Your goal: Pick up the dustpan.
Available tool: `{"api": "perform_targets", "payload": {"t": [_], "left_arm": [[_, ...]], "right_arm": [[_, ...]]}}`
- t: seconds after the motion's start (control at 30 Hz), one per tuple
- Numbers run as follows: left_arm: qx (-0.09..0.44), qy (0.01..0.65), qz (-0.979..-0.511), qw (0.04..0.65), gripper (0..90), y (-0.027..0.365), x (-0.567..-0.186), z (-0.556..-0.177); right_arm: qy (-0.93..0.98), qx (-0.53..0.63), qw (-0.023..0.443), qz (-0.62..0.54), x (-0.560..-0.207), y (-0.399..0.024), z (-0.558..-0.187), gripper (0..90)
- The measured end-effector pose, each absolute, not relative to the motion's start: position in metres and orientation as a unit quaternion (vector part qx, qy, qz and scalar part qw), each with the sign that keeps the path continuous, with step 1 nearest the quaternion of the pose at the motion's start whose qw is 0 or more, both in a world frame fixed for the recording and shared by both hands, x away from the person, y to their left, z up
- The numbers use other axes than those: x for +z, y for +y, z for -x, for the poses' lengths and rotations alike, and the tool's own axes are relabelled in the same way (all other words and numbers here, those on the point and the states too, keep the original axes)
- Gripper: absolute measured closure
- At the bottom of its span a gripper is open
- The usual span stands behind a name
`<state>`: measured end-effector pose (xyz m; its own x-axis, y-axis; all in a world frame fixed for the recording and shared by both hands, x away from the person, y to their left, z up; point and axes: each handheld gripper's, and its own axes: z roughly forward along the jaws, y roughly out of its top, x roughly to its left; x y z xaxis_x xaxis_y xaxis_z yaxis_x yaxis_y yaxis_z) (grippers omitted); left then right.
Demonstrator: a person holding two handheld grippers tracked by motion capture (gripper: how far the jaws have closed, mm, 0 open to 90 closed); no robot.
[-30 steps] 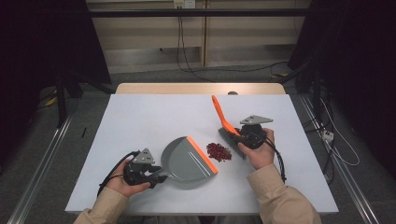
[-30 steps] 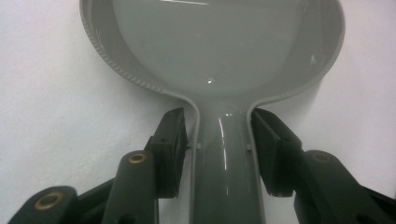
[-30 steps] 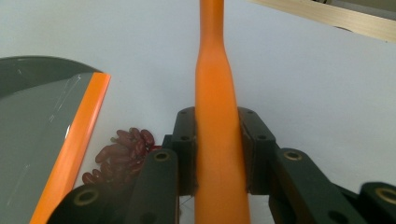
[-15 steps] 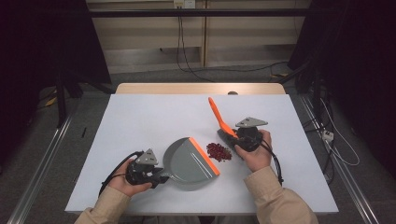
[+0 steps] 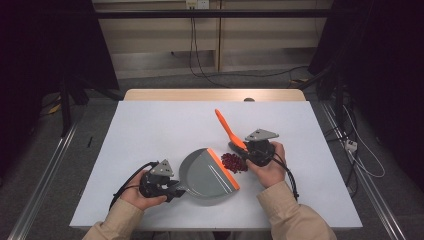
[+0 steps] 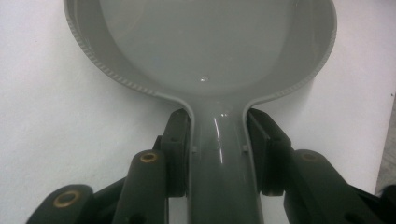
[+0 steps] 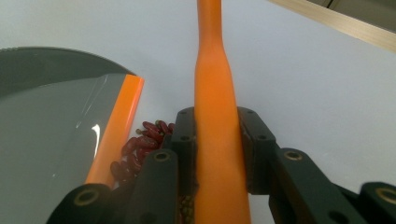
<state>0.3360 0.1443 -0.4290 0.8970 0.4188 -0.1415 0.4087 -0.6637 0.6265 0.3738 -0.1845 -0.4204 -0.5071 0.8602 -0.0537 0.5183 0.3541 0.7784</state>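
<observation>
High view: sweeping step in hand. Left gripper (image 5: pixel 172 188) holds the grey plastic dustpan with an orange lip (image 5: pixel 207 176) flat on the white table (image 5: pixel 150 130); right gripper (image 5: pixel 252 150) holds the orange-handled brush (image 5: pixel 227 127) just behind the small heap of dark red beans (image 5: pixel 233 161), which lies against the lip. Next move, by my reading: a short push toward the pan, pan kept steady.

Left gripper view: jaws have just been closing and clamp the dustpan handle (image 6: pixel 219 177).

Right gripper view: jaws tight on the brush handle (image 7: pixel 215 140); beans (image 7: pixel 137 149) beside the lip.
</observation>
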Motion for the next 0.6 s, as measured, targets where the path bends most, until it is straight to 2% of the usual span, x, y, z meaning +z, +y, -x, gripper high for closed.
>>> {"api": "perform_targets", "payload": {"t": [0.6], "left_arm": [[-0.005,0.233,-0.908,0.347,61.5,0.1421,-0.4291,-0.3370]], "right_arm": [[0.785,0.369,0.229,-0.442,-0.4208,-0.1805,-0.3717,71.5]]}}
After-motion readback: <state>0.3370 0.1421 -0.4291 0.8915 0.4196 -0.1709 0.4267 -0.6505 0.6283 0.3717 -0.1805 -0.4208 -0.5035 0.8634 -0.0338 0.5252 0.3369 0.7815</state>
